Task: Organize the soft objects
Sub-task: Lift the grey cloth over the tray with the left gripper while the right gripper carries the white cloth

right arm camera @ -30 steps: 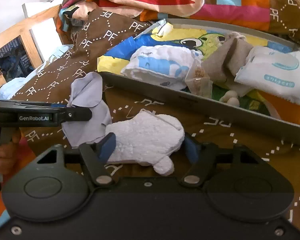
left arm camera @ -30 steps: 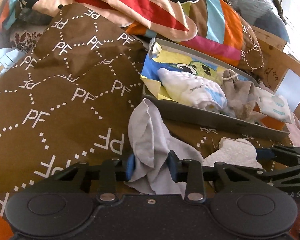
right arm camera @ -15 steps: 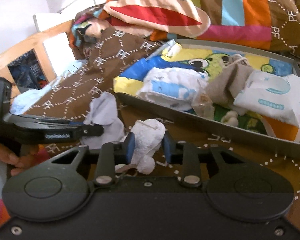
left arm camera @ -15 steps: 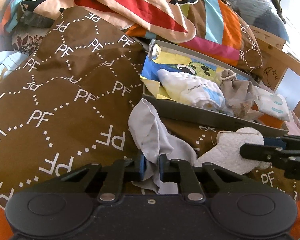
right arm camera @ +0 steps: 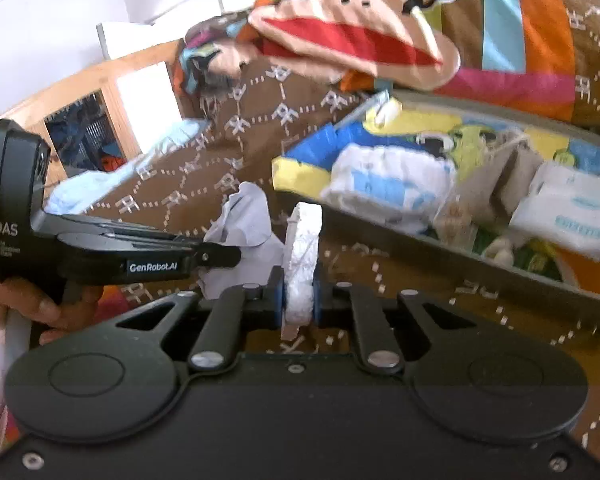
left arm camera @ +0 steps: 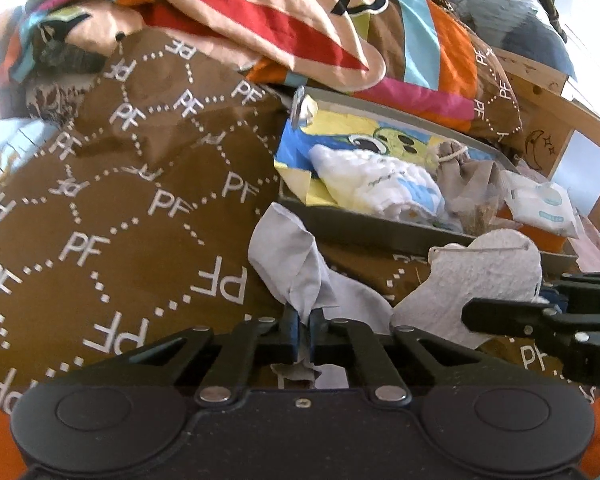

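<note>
My left gripper (left arm camera: 305,320) is shut on a pale grey cloth (left arm camera: 292,260) and holds it above the brown "PF" bedspread (left arm camera: 140,216). My right gripper (right arm camera: 298,292) is shut on a white fluffy mitt (right arm camera: 304,240), held upright on edge. The mitt also shows in the left wrist view (left arm camera: 484,280), just right of the grey cloth. The grey cloth shows in the right wrist view (right arm camera: 244,232), pinched by the left gripper (right arm camera: 224,256). A grey tray (left arm camera: 380,228) beyond both holds a white-and-blue folded cloth (left arm camera: 380,188), a beige cloth (left arm camera: 464,176) and a wipes pack (left arm camera: 540,204).
A monkey-face blanket (left arm camera: 284,28) is heaped behind the tray. A wooden bed frame (left arm camera: 560,112) runs along the right. In the right wrist view a wooden frame (right arm camera: 100,76) and a white wall (right arm camera: 40,20) lie at the left, with a pale blue cloth (right arm camera: 100,184) on the bedspread.
Both grippers closed: the left on the grey cloth, the right on the white mitt. Both items have been lifted off the bedspread, and the mitt has turned upright.
</note>
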